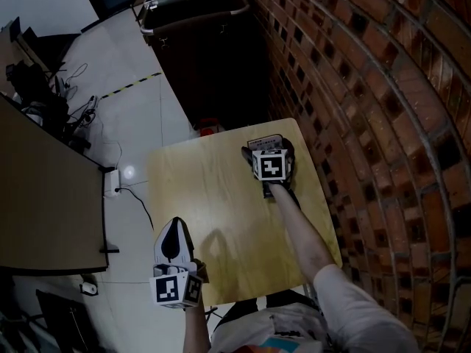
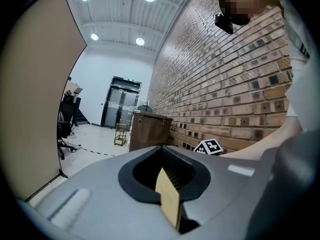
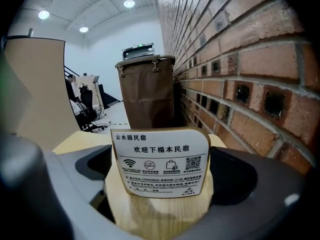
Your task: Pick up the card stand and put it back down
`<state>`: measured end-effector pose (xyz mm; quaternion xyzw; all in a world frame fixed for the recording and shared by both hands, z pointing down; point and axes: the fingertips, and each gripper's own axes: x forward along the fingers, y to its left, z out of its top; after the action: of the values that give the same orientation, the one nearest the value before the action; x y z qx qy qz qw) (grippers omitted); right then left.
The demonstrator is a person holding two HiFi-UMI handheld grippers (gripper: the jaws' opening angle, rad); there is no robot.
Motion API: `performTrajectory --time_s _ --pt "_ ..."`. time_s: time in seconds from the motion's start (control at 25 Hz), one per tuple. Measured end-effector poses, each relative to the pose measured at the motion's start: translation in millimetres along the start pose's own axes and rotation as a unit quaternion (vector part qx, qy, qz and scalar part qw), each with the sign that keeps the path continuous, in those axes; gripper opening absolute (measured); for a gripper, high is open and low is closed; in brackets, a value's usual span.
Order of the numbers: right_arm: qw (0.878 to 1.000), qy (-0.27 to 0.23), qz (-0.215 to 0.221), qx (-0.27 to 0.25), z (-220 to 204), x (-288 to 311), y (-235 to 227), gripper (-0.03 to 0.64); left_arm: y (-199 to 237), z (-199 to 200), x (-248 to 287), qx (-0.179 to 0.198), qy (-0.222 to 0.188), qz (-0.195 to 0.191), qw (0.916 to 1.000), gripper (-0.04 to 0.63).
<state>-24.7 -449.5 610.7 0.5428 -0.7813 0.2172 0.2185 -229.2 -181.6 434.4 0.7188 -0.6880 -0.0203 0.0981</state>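
A curved brick wall (image 1: 383,87) is running along the person's right side, with pale floor (image 1: 132,65) spreading away on the left, as a two-handed session is taking place over a light wooden worktop (image 1: 213,197). Beyond the worktop's far edge, a tall dark bin with a metal rim (image 1: 195,20) is standing against the bricks; from the right gripper view it is showing as a brown bag hung in a frame (image 3: 147,91). The right claw (image 1: 266,145) is reaching out over the far right corner of the worktop, near the wall, and its jaws are pressing in on the card stand (image 3: 160,199) from both sides. The stand is a pale wooden block that is sitting upright between them, though whether its base is touching the wood cannot be told. The left claw (image 1: 174,234) is hanging well apart from it, past the near left edge of the worktop and over the floor, its jaws drawn together at the tip and holding nothing — only a thin tan sliver is showing through the dark recess between them in the left gripper view. A white card (image 3: 162,161) printed with rows of characters, small icons and a square code is standing in the top of the block, facing the right gripper's camera.
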Motion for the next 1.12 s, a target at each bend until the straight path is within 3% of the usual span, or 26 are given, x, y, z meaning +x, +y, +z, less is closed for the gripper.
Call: performTrajectory --time_s 0.72,1.12 --pt "1.0 -0.014 -0.015 0.0 -3.4 0.7 -5.3 0.575 9.7 -2.2 -11.1 -0.001 0.001 0.015 0.9999 0.0" --pt "0.999 -0.045 -0.007 -0.005 8.7 -27.1 -4.0 0.565 -5.4 3.5 -10.9 -0.004 -0.009 0.002 0.9999 0.0"
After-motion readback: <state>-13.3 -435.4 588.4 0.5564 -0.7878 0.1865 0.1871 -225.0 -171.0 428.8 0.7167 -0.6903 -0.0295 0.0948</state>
